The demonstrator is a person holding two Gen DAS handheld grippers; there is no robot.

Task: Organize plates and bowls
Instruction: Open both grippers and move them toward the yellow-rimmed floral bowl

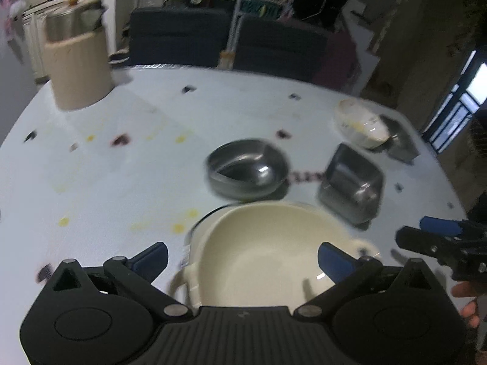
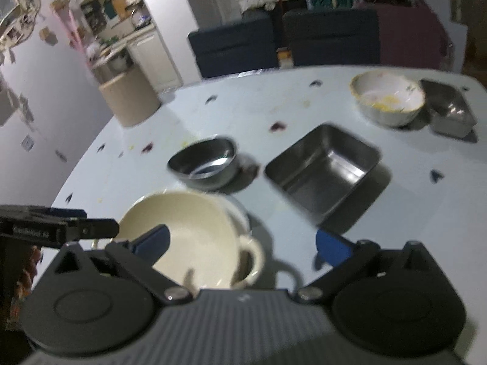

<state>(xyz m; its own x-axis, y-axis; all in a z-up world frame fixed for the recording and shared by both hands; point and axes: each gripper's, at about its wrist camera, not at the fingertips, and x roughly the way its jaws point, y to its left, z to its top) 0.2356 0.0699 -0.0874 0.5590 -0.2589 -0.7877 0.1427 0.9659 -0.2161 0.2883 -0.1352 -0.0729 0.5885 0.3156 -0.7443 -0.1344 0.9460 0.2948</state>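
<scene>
Cream-coloured handled bowl (image 1: 268, 249) nearest on the pale worktop (image 1: 121, 164), sitting between the spread fingers (image 1: 152, 258) of the left gripper (image 1: 243, 261), neither blue pad visibly touching it. Loop handle on each side of the bowl; seems to rest on a plate whose dark rim peeks out at its far left edge, though blur makes that hard to confirm. Same bowl (image 2: 182, 231) low and left in the right wrist view, with the right gripper (image 2: 243, 248) open wide, left finger over the bowl's inside, right finger over bare worktop (image 2: 411, 200), nothing clamped.

Just beyond the cream bowl, round steel bowl (image 1: 248, 168), upright and empty. To its right, square steel container (image 1: 353, 182), apart from the round one. Farther back on the right, white ceramic bowl (image 2: 388, 99) with yellow residue inside, and a smaller steel tray (image 2: 449, 109) just beside it, touching or nearly so. Beige ribbed canister (image 1: 79, 64) standing far left near the worktop's back edge, with a metal lid or insert tilted at its top. Small dark and yellow printed marks scattered across the surface. Dark blue chairs (image 1: 179, 36) behind the worktop. Both views smeared by motion blur
</scene>
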